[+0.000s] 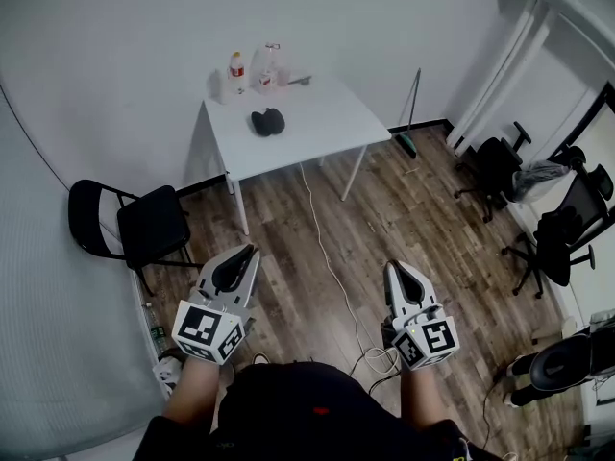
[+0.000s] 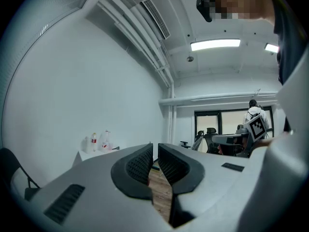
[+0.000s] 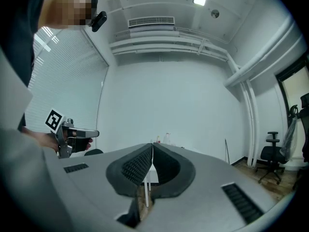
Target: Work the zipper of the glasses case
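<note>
The left gripper point(image 1: 252, 250) is held level, jaws closed together on nothing; the right gripper point(image 1: 392, 267) beside it likewise; well ahead of both, the dark glasses case point(image 1: 267, 121) lies on the white table point(image 1: 327, 128), bottles point(image 1: 236, 68) beyond it.

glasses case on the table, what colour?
Black glasses case, on the white table; clearest in the head view.

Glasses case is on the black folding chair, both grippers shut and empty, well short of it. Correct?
Not on the black folding chair: the head view shows the glasses case lying on the white table. The rest holds: left gripper and right gripper are shut, empty, well short of it.
</note>
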